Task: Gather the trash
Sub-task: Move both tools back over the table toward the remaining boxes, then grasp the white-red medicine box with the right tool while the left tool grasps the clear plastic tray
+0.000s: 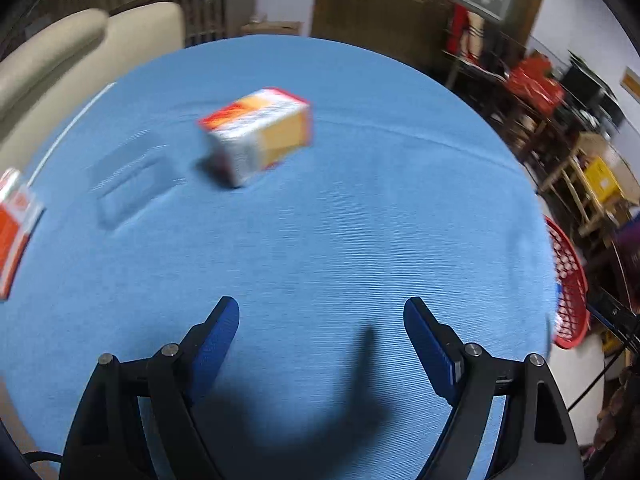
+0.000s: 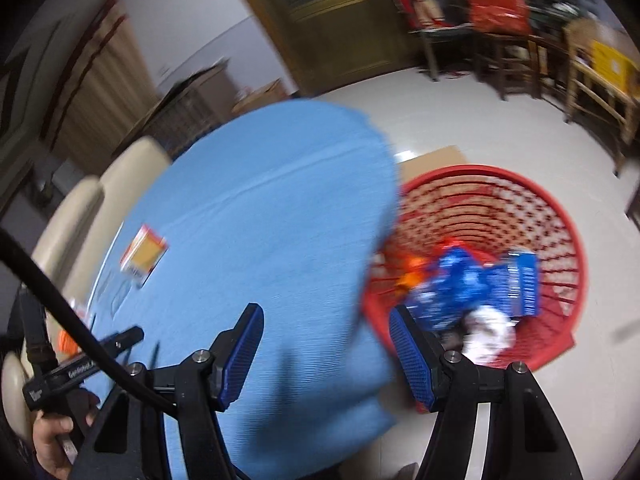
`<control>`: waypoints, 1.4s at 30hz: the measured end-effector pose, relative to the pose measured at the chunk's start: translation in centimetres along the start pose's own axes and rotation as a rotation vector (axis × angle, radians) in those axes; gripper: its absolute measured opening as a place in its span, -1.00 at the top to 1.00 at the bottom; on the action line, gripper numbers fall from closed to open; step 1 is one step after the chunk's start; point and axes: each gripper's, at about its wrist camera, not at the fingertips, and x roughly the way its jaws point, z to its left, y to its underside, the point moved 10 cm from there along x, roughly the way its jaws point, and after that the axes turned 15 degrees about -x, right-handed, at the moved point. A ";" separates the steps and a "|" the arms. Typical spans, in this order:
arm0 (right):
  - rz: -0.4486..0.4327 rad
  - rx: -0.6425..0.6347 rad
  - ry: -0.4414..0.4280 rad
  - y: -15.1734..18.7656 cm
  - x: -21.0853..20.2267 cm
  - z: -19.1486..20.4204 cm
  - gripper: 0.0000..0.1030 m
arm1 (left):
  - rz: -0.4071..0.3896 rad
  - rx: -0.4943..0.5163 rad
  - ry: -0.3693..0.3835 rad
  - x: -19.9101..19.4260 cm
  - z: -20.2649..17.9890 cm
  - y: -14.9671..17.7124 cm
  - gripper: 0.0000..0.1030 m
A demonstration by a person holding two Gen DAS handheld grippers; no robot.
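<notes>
A small orange, red and white carton (image 1: 260,136) lies on the blue tablecloth (image 1: 320,220), well ahead of my left gripper (image 1: 322,316), which is open and empty. A clear plastic tray (image 1: 128,184) lies left of the carton. Another orange and white box (image 1: 16,236) sits at the table's left edge. My right gripper (image 2: 326,324) is open and empty over the table's right edge. Just beyond it, a red mesh basket (image 2: 560,216) on the floor holds blue wrappers (image 2: 472,280) and white crumpled paper (image 2: 488,332). The carton (image 2: 145,254) also shows far left in the right wrist view.
A beige sofa (image 1: 60,60) stands behind the table on the left. Wooden chairs and shelves (image 1: 560,140) with red bags stand at the right. A cardboard sheet (image 2: 432,162) lies on the pale tiled floor behind the basket. The left gripper's handle (image 2: 72,372) shows low left.
</notes>
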 end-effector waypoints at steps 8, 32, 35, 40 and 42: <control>0.064 -0.259 -0.129 -2.1 4.8 12.0 -0.87 | -0.065 -0.108 -0.056 -1.3 8.0 -0.7 -0.64; 0.179 -0.007 -0.002 -12.3 20.2 27.9 -1.00 | -0.085 -0.307 -0.057 -3.3 17.7 1.0 -0.64; 0.231 -0.043 0.052 -11.7 22.1 27.7 -0.94 | -0.090 -0.311 -0.060 -3.4 18.1 1.1 -0.64; 0.267 -0.176 -0.023 -10.6 21.9 27.3 0.04 | -0.089 -0.317 -0.058 -3.1 18.1 0.2 -0.64; 0.282 -0.245 -0.056 -9.8 20.9 26.4 0.03 | -0.090 -0.318 -0.057 -2.9 17.8 -0.3 -0.64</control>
